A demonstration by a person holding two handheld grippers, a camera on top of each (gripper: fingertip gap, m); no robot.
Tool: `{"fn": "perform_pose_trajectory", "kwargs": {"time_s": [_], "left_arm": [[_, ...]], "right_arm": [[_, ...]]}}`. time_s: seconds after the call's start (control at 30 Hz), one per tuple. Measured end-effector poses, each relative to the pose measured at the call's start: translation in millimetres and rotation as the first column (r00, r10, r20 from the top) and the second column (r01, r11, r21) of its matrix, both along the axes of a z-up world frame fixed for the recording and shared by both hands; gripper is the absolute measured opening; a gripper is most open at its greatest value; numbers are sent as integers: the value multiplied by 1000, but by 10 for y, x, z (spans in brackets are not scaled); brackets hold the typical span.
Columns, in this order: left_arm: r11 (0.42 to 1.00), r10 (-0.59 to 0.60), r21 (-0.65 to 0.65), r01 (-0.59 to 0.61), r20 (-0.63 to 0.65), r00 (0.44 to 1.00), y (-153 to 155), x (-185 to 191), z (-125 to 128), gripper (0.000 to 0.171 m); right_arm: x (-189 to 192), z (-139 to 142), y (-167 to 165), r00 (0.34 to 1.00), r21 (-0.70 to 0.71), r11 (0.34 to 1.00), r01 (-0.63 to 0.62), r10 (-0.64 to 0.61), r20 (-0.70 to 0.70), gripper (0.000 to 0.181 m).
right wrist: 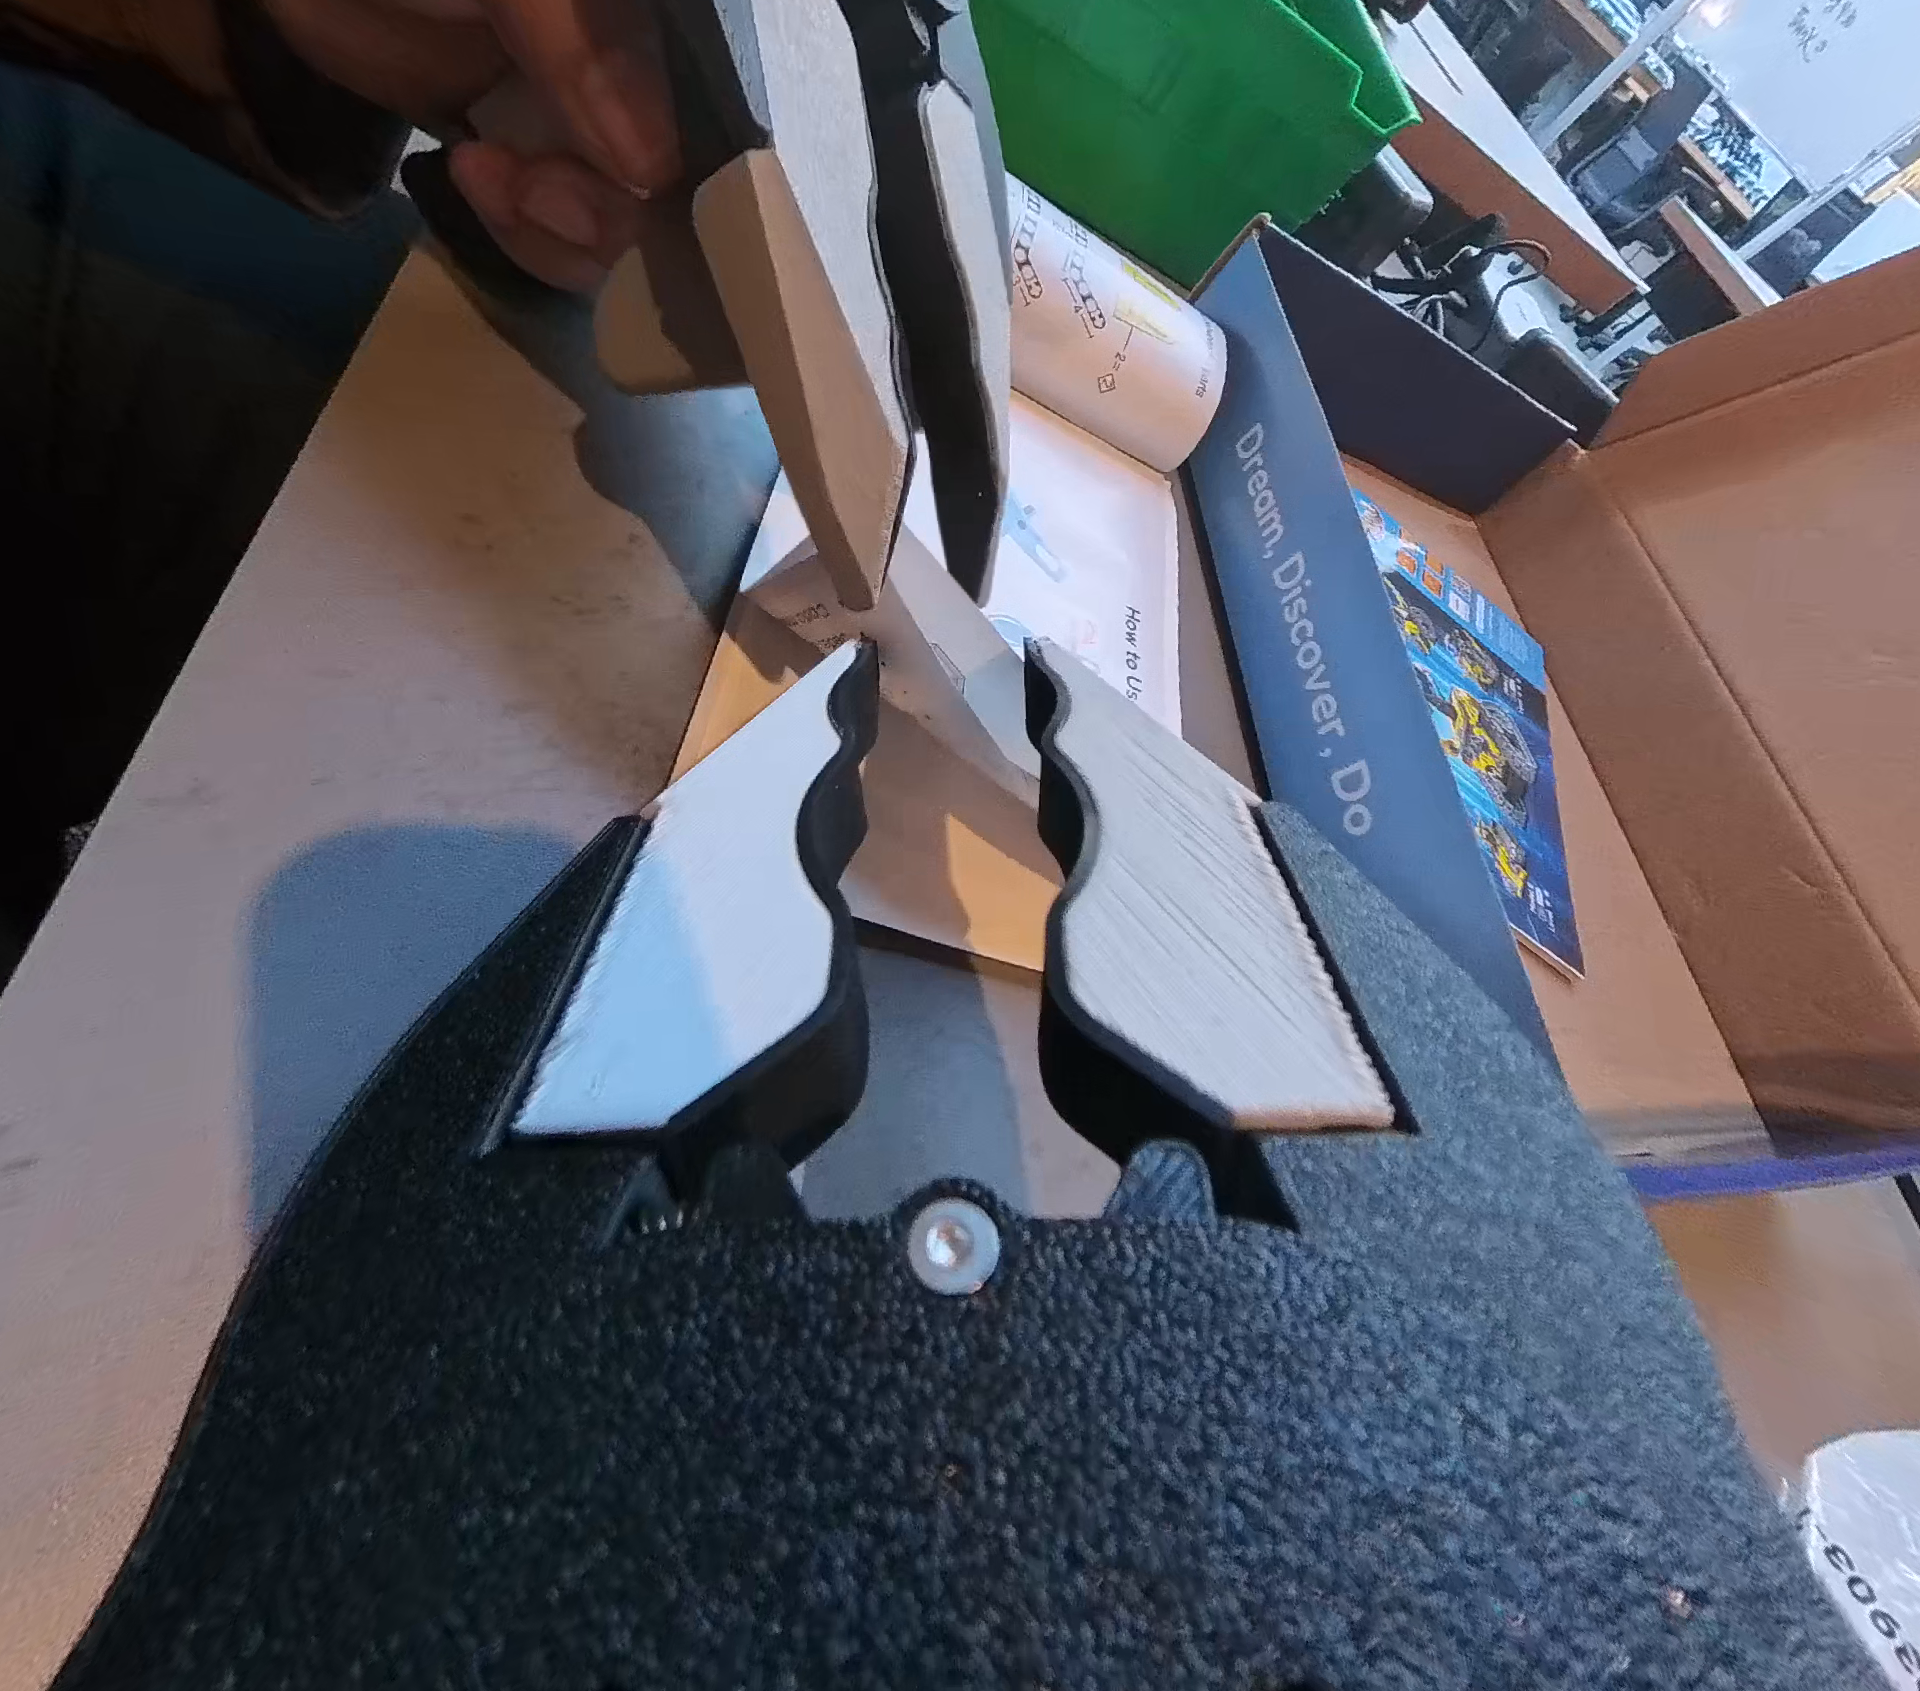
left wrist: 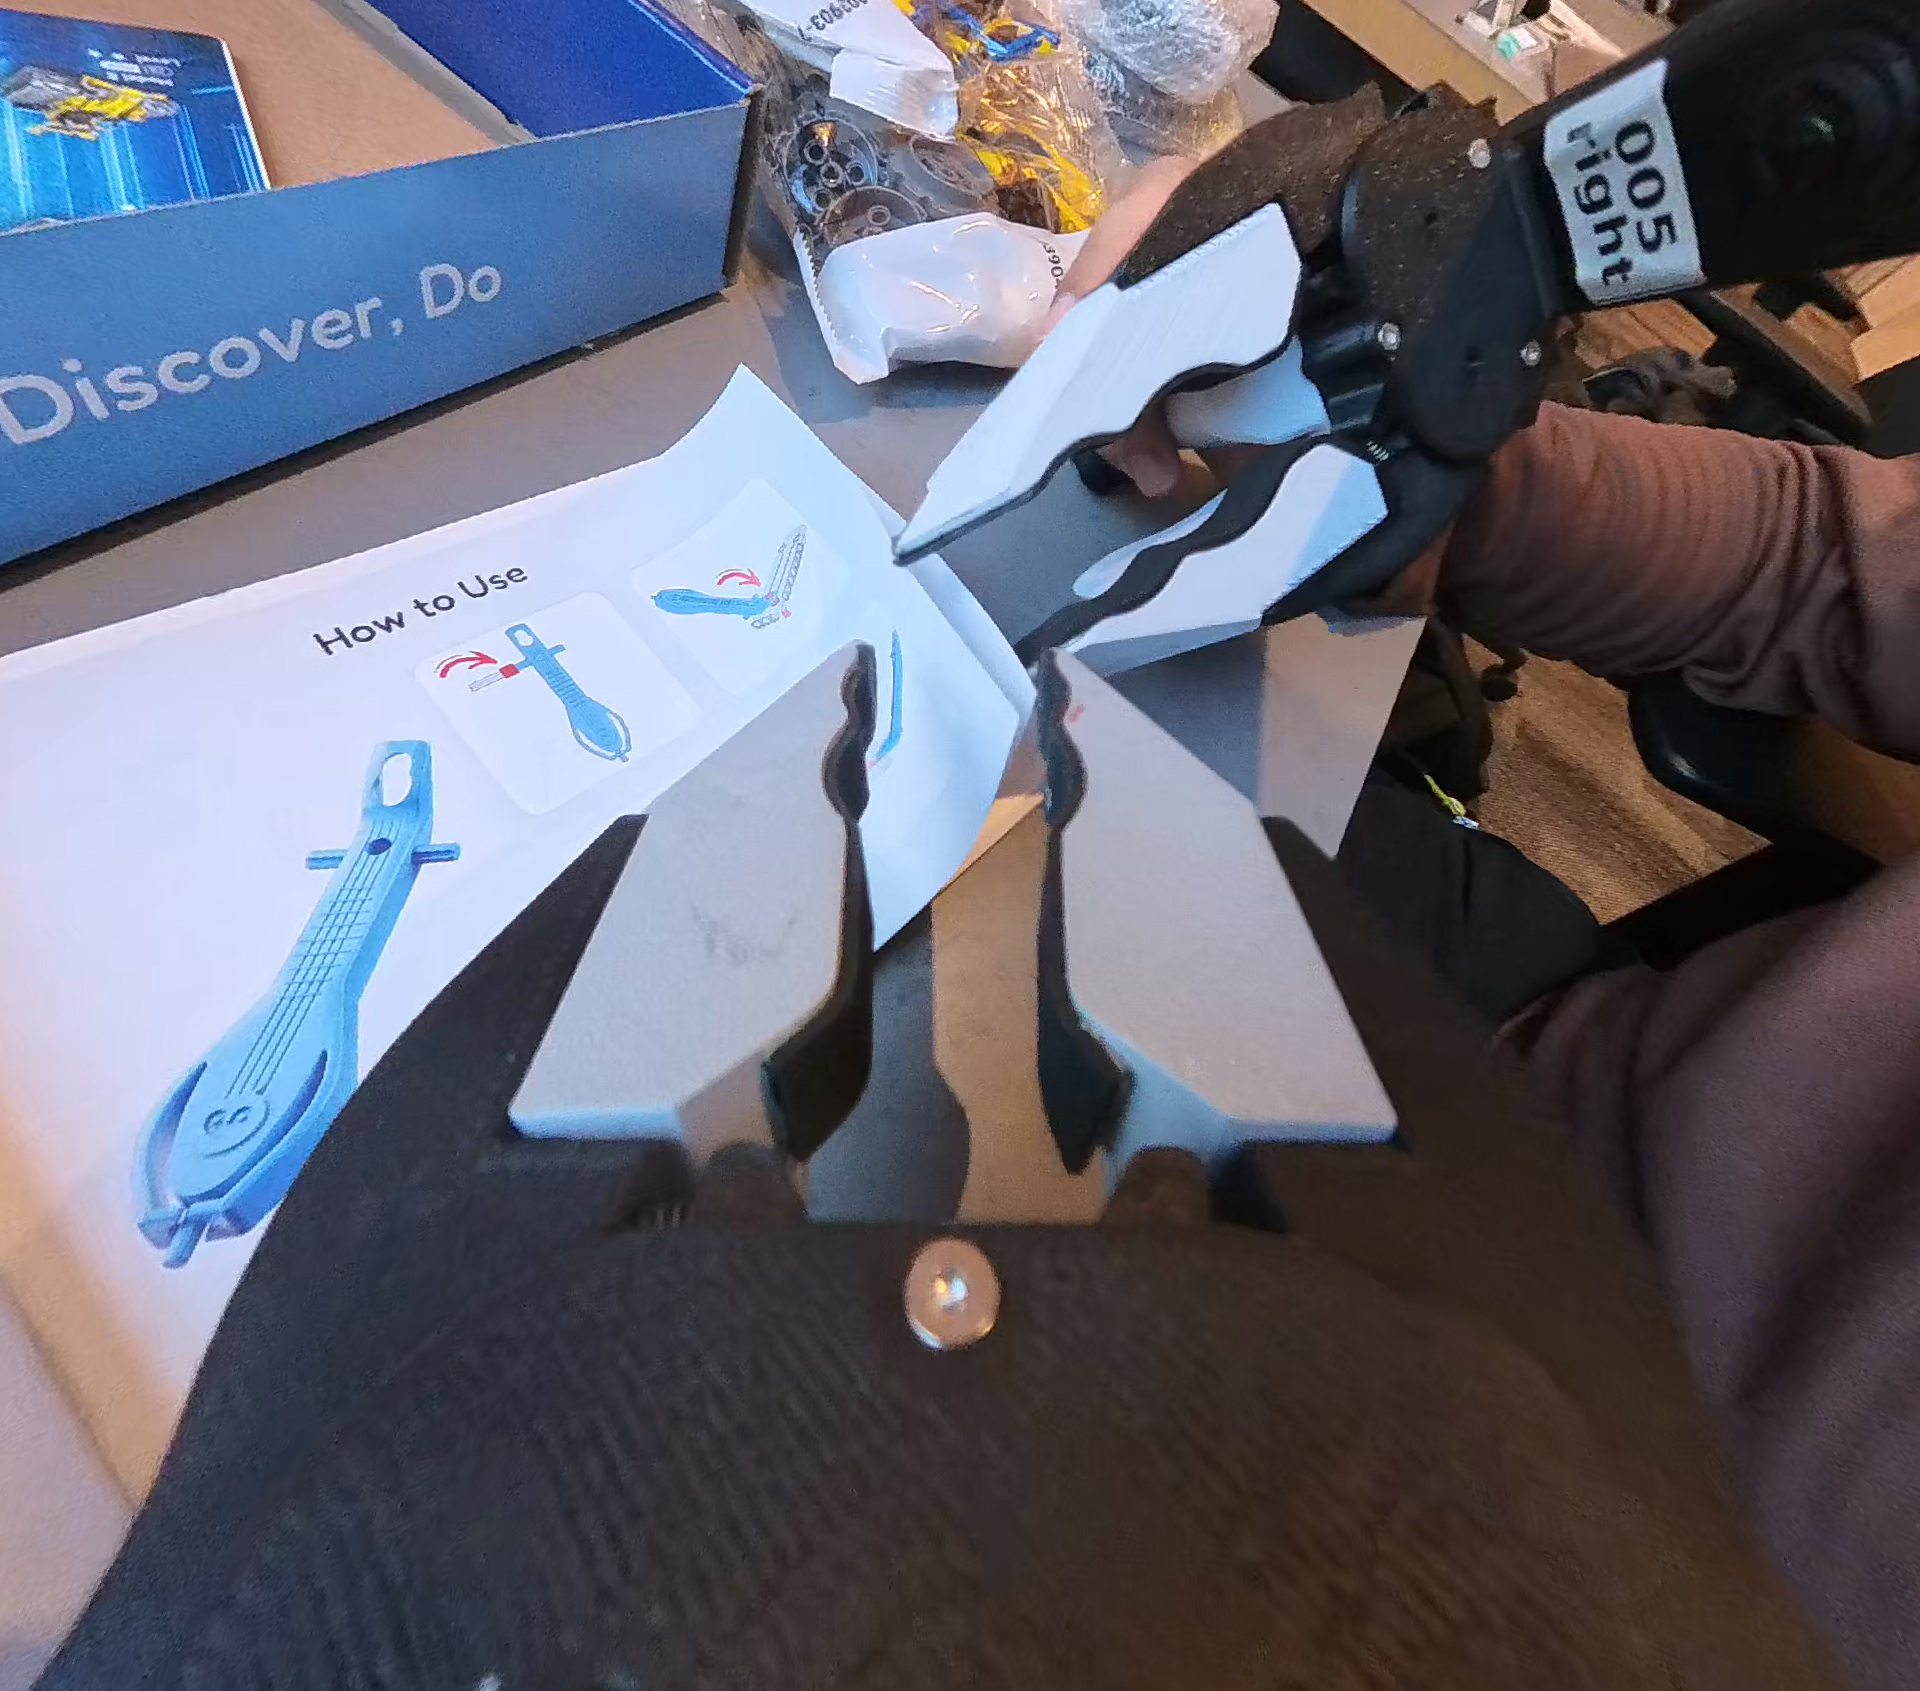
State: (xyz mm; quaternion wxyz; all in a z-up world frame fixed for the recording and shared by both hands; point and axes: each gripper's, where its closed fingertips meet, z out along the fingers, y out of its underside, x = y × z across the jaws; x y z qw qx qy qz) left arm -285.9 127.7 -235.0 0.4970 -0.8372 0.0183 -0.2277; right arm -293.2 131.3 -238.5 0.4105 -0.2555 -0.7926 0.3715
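Office surface [left wrist: 665, 415] with an open instruction booklet [left wrist: 436, 789], two handheld grippers over its corner.

Left gripper [left wrist: 951, 675] and right gripper [left wrist: 966, 592] both have fingers released, grasping nothing, tips near the booklet's lifted page corner. A printed blue box [left wrist: 343, 353] lies beside the booklet; bagged parts [left wrist: 914, 83] sit beyond, toward the surface's far edge.

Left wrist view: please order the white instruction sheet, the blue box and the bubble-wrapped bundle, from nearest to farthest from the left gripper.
From the left gripper:
1. White instruction sheet, directly under its fingertips.
2. Blue box, ahead, left.
3. Bubble-wrapped bundle, far ahead, right.
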Motion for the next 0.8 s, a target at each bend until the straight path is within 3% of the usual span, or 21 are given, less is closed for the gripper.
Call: {"fn": "perform_pose_trajectory", "kwargs": {"time_s": [0.23,0.47,0.8], "left_arm": [[1000,6,-4,-5,85,996,7,-3,84,31],[996,34,-86,-32,28,999,32,-3,-55,29],[993,65,-98,-59,59,996,18,-80,-59,29]], "right_arm": [[8,-3,-8,1000,2,1000,-5,5,1,28],[13,-19,-10,1000,11,1000,-7,7,7,28],[22,-29,-20,1000,20,1000,-12,12,9,28]]}}
